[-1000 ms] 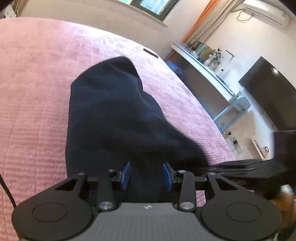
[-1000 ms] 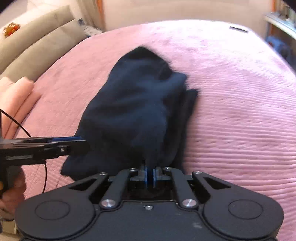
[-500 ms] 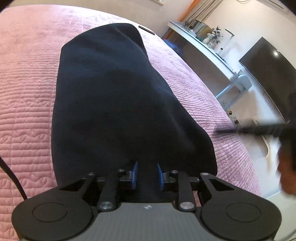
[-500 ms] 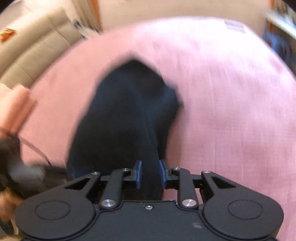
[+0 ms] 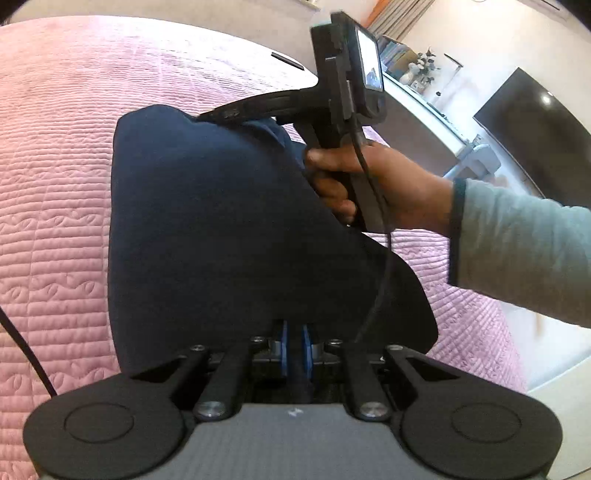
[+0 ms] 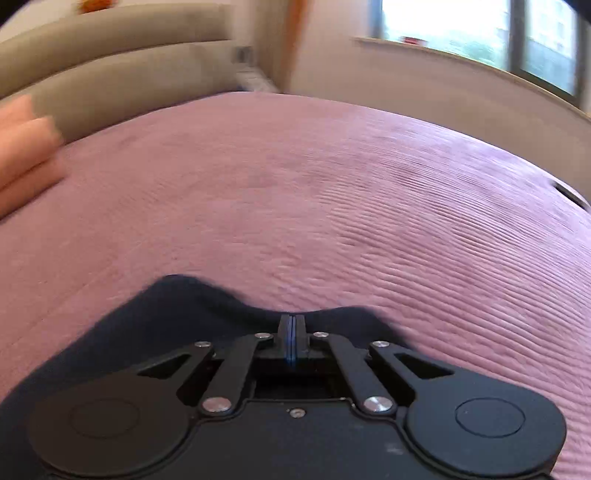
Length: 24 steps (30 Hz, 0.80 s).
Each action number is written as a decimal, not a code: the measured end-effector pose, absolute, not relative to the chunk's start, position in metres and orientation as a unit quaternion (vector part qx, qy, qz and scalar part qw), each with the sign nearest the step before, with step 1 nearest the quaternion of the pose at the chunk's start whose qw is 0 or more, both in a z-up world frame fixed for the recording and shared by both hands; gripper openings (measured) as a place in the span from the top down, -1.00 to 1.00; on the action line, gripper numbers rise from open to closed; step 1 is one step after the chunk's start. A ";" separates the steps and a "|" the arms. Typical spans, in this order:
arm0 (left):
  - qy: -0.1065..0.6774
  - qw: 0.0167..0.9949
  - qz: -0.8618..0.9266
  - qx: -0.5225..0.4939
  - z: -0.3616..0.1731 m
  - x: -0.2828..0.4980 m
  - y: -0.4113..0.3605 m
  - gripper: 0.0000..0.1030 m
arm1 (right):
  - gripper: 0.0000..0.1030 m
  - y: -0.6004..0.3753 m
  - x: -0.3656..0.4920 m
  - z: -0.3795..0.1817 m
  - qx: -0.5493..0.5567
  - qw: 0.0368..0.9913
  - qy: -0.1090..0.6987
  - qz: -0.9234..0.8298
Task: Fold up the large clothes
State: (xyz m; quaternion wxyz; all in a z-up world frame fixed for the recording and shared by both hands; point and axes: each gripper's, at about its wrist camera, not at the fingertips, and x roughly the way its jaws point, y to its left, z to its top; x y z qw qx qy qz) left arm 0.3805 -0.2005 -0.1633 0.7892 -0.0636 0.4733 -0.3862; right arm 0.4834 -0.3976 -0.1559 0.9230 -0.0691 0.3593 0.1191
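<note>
A dark navy garment (image 5: 221,229) lies folded into a compact bundle on the pink quilted bed (image 5: 55,166). My left gripper (image 5: 293,341) is shut on the garment's near edge, the blue pads almost together with cloth between them. My right gripper (image 5: 207,116) shows in the left wrist view, held by a hand, its tip at the garment's far end. In the right wrist view the right gripper (image 6: 291,341) has its pads pressed together, and the garment (image 6: 184,314) lies under and around it; whether cloth is pinched cannot be told.
Beyond the bed's right edge are a white desk (image 5: 424,96) with books and flowers and a dark TV (image 5: 535,136). A beige headboard (image 6: 110,74) and peach pillows (image 6: 22,147) are at the bed's far left; a window (image 6: 480,33) is behind.
The right gripper swung from the near side to the garment's far end and closed its pads. The left gripper's pads closed on the near edge. The garment is now a shorter bundle.
</note>
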 end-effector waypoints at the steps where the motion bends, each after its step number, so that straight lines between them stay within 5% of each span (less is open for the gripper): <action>1: 0.476 0.788 -0.385 -0.060 -0.164 0.380 -0.201 0.77 | 1.00 -0.404 0.483 -0.154 -0.074 0.923 0.366 0.091; 9: 0.470 0.788 -0.396 -0.031 -0.148 0.367 -0.213 0.77 | 0.75 -0.426 0.396 -0.078 0.055 0.917 0.379 0.111; 15: 0.485 0.786 -0.384 0.005 -0.163 0.359 -0.222 0.78 | 0.82 -0.409 0.353 -0.142 -0.026 0.880 0.473 0.040; 24: 0.473 0.814 -0.337 0.008 -0.159 0.348 -0.236 0.69 | 0.78 -0.404 0.302 -0.096 0.087 0.886 0.448 0.082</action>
